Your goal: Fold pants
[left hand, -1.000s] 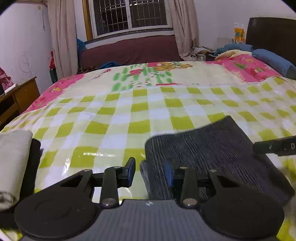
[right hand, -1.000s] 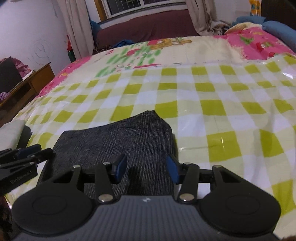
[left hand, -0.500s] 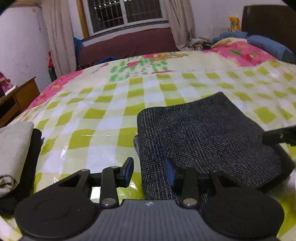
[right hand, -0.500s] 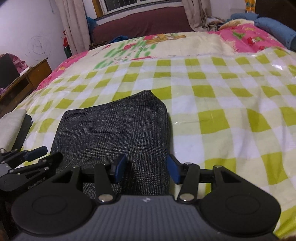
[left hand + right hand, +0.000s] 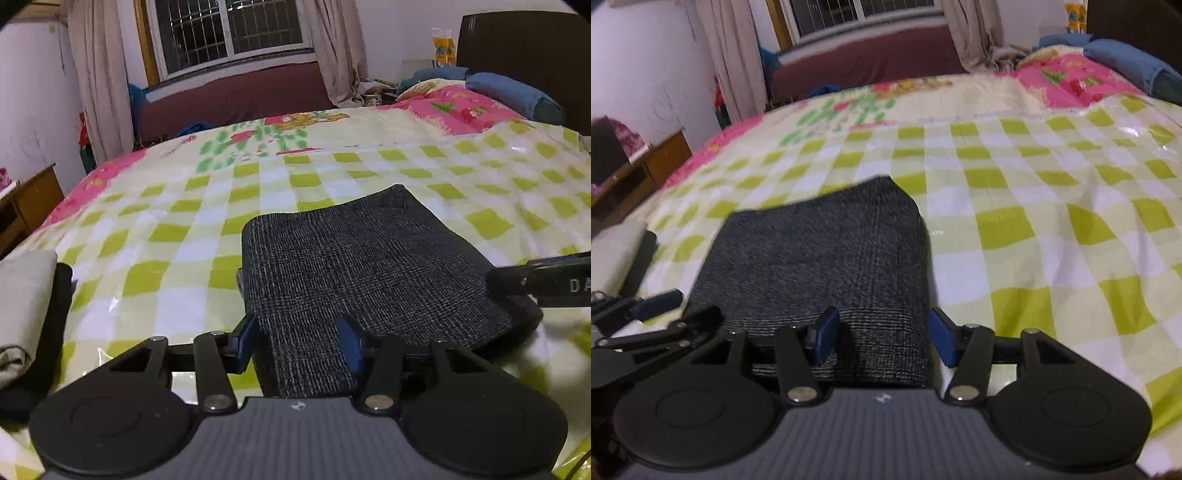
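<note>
While both grippers stand over its near edge, the inventory runs thus, largest first: bed (image 5: 177, 236) under a glossy green-and-white checked cover, wide and flat; pants (image 5: 369, 266), dark grey check, already folded to a compact thick rectangle lying on the cover in front of both cameras; a second folded stack of pale and black cloth (image 5: 26, 302) at the left margin. Left gripper (image 5: 297, 341): jaws have just been opening, half-wide, astride the bundle's near left corner, pads not pressing. Right gripper (image 5: 882, 334): likewise just opening, astride the near right corner, nothing gripped. Step judged: release after the last fold. Next calls for backing both off without dragging cloth. Containers: none seen
</note>
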Demonstrator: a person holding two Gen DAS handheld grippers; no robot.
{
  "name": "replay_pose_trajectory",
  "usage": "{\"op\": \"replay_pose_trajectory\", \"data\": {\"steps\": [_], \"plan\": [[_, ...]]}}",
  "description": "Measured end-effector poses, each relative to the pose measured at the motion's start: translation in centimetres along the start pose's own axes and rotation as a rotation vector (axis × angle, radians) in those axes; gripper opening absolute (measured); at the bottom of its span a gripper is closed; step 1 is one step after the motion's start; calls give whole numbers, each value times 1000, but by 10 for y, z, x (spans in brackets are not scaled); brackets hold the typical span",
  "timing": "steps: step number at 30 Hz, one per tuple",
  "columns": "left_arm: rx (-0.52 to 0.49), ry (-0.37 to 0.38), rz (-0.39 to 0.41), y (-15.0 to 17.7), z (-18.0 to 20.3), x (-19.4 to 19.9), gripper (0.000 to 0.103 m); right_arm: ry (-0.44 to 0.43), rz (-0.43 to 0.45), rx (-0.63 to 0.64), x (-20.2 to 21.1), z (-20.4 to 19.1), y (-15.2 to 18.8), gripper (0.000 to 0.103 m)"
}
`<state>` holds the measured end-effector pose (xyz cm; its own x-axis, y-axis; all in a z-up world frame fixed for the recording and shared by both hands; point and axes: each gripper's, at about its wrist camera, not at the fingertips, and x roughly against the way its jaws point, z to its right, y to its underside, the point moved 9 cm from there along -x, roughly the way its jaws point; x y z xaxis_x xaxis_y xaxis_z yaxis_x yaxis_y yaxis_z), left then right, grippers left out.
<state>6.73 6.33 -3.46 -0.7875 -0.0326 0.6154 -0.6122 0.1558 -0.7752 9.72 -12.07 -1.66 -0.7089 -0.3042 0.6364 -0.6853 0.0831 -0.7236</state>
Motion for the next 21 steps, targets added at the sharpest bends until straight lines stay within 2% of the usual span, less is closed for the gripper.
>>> {"op": "replay_pose_trajectory", "data": {"steps": [4,7,14,21], "plan": [[-5,1,-18,4,6,5,70,-3,62,23,14,-6,1,55],[-14,13,-29,6,13,8,78,-8,74,19,17,-8,4,55],[-57,7,-45,10,26,11,82,-15,49,16,14,-9,15,55],[-43,12,-79,15,27,9,89,-21,38,20,15,-12,22,55]]}}
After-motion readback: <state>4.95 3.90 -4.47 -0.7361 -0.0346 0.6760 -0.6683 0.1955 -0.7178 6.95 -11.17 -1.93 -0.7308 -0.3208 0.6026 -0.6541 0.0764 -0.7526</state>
